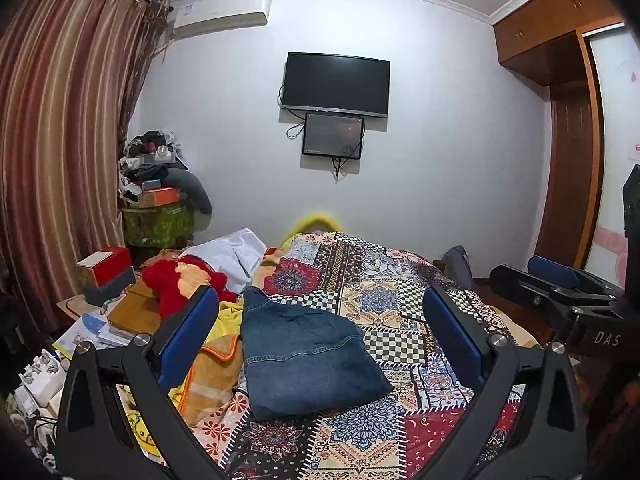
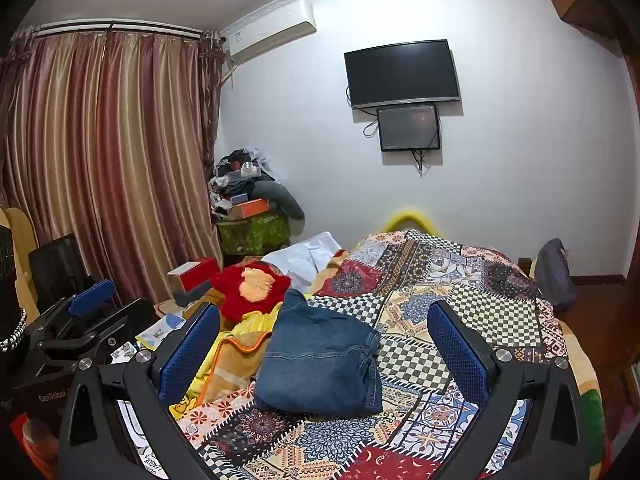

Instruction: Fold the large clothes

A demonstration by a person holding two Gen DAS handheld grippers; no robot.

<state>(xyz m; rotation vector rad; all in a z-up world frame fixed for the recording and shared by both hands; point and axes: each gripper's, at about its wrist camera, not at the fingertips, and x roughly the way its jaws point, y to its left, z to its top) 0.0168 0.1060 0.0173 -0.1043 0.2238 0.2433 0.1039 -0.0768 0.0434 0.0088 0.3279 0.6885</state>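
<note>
one pair of jeans (image 1: 308, 360) lay already folded into a thick bundle on the patterned bedspread (image 1: 400, 320), near its left edge and just beside a yellow and orange blanket (image 1: 216, 372). its long axis ran away from us, toward the wall with the television (image 1: 336, 84). we held both tools above the bed, not touching the denim. the left gripper (image 1: 320, 344) was spread wide and the bundle sat straight ahead between its fingers. the right gripper (image 2: 324, 344) was spread wide too, and the jeans (image 2: 320, 360) lay ahead of it, a little to the left. we judged the left one nearer for the next grasp.
</note>
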